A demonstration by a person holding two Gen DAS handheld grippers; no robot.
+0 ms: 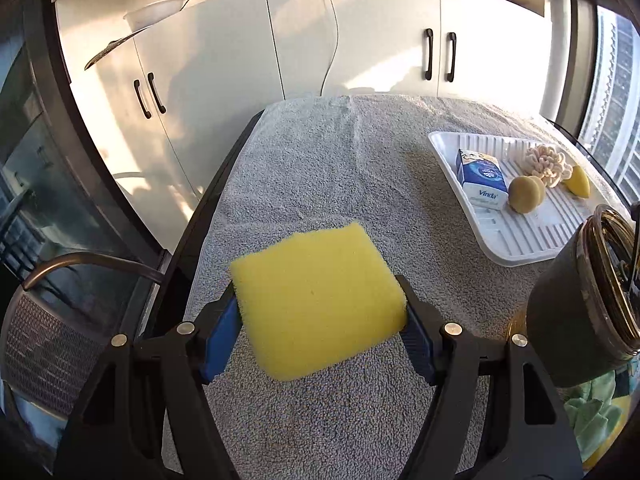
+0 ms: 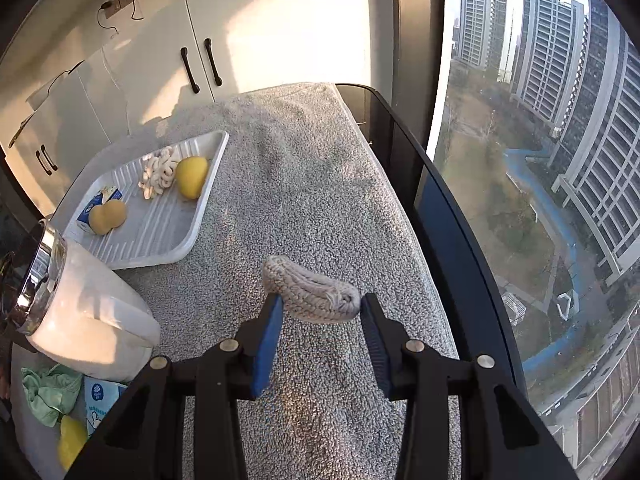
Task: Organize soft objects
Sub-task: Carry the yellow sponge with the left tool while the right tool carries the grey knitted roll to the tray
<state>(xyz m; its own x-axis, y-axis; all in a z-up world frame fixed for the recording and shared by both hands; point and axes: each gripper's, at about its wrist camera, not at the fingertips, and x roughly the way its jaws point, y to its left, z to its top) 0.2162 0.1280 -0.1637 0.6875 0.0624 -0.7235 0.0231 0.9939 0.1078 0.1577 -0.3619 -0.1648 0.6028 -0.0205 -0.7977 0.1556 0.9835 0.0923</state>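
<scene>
We hold a yellow sponge block (image 1: 318,300) in our left gripper (image 1: 320,332), its blue pads (image 1: 224,336) pressing both side edges with the jaws about half open around it; the sponge sits tilted above the grey terry towel (image 1: 320,168). Our right gripper (image 2: 322,332) pinches a folded woven rope coaster (image 2: 310,294) between its narrowly set blue pads, clear of the towel. Ahead on the towel lies a white ribbed tray (image 1: 520,240) carrying a blue Vinda tissue pack (image 1: 480,178), a tan round sponge (image 1: 526,193), a cream knotted cord piece (image 1: 548,160) and a yellow wedge sponge (image 1: 580,182). White cabinets (image 1: 240,60) with black handles stand behind the table. Through the window (image 2: 540,160) in the right wrist view we see high-rise blocks.
</scene>
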